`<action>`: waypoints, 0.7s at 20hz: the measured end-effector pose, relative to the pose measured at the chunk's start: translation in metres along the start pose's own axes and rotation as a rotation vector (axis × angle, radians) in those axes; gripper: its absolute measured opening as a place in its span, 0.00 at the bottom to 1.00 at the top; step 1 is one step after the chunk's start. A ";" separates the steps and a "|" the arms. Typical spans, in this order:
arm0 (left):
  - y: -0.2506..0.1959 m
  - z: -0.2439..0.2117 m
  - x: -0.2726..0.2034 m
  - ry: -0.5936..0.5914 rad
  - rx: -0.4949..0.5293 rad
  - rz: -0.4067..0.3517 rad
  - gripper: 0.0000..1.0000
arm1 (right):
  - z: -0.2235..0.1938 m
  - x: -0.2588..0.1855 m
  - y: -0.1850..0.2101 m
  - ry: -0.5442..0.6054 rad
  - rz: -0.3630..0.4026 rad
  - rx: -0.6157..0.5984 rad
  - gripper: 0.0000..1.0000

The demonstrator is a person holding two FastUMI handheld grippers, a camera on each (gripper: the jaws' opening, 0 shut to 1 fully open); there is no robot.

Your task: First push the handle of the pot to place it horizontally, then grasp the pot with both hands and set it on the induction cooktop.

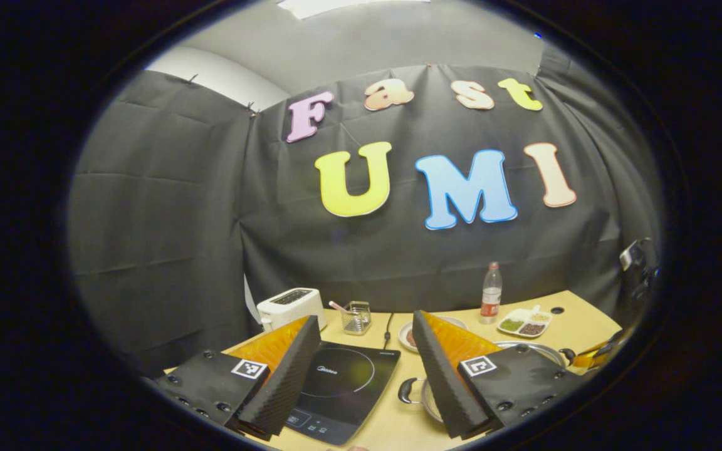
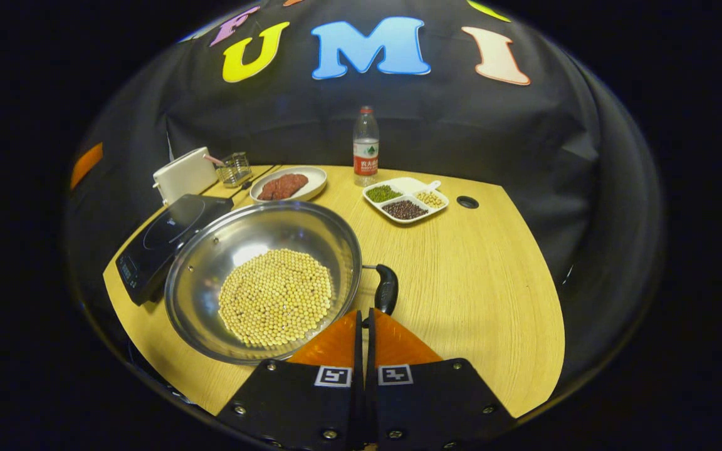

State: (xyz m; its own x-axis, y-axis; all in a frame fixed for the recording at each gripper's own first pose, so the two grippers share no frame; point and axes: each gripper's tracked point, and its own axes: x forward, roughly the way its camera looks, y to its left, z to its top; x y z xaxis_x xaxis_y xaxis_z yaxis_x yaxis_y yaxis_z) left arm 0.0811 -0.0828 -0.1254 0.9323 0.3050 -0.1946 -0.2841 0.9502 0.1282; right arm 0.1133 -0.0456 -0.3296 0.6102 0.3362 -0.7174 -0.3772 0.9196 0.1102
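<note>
A steel pot (image 2: 210, 263) with yellow soybeans (image 2: 275, 295) in it stands on the wooden table, just right of the black induction cooktop (image 2: 160, 241). Its black side handle (image 2: 387, 288) points to the right. My right gripper (image 2: 364, 312) is shut with nothing in it, its tips close beside the near end of that handle. My left gripper (image 1: 364, 321) is open wide and held above the table. Between its fingers lie the cooktop (image 1: 342, 382) and the pot's other black handle (image 1: 406, 389). The pot's rim (image 1: 533, 346) shows behind the right finger.
At the back of the table stand a white toaster (image 2: 182, 172), a wire basket (image 2: 234, 168), a plate of red food (image 2: 286, 185), a water bottle (image 2: 366, 147) and a divided dish of beans (image 2: 405, 199). Bare wood (image 2: 480, 282) lies right of the pot.
</note>
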 end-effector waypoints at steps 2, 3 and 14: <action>-0.011 -0.013 0.005 0.020 0.016 -0.026 0.99 | 0.011 -0.011 0.002 -0.061 0.020 0.032 0.26; -0.017 -0.019 0.008 0.031 0.023 -0.042 0.96 | 0.017 -0.015 0.004 -0.088 0.031 0.042 0.51; -0.059 -0.116 0.066 0.246 -0.011 -0.263 0.97 | 0.029 -0.007 0.009 -0.150 -0.080 0.051 1.00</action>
State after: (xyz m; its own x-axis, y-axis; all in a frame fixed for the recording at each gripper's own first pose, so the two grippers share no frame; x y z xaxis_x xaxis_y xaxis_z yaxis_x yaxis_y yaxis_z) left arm 0.1339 -0.1113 -0.2585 0.8924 0.0551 -0.4478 -0.0455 0.9984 0.0320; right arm 0.1258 -0.0335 -0.3031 0.7354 0.2845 -0.6150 -0.2897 0.9525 0.0942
